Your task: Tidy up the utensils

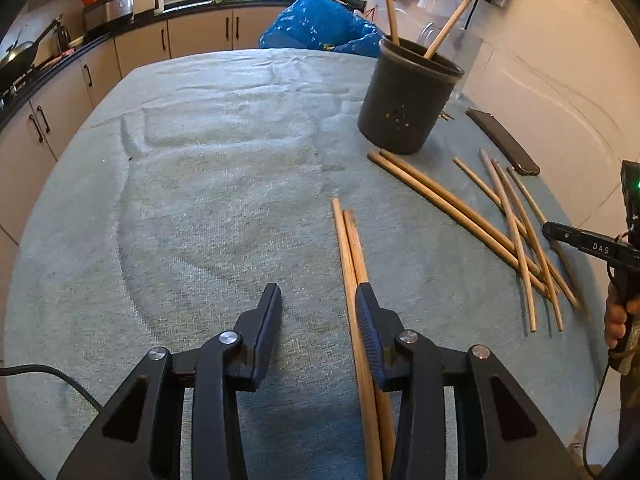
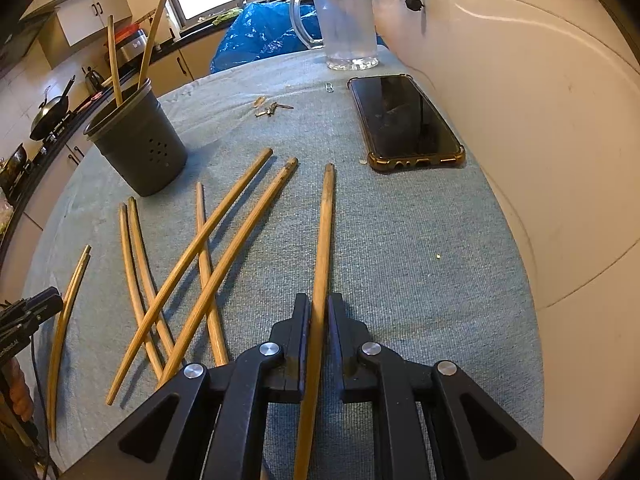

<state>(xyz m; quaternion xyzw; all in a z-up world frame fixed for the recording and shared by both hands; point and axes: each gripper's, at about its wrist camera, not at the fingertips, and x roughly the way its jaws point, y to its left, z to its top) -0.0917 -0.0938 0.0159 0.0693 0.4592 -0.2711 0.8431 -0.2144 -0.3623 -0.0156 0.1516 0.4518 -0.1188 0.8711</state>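
A dark grey utensil holder [image 1: 404,100] [image 2: 140,148] stands on the cloth-covered table with two chopsticks upright in it. Several loose wooden chopsticks [image 1: 516,232] [image 2: 192,264] lie crossed in front of it. My left gripper [image 1: 319,294] is open just above the cloth. A pair of chopsticks [image 1: 348,248] lies flat along the inner side of its right finger, with no pad pressing on it. My right gripper [image 2: 319,300] is shut on a single chopstick [image 2: 326,220] whose far end points toward the phone. That gripper's tip [image 1: 568,236] shows at the right edge of the left wrist view.
A black phone [image 2: 404,120] lies near the white wall on the right. A clear glass jug [image 2: 348,20], small keys [image 2: 272,110] and a blue plastic bag [image 1: 320,24] sit at the far end of the table. Kitchen counters run along the left.
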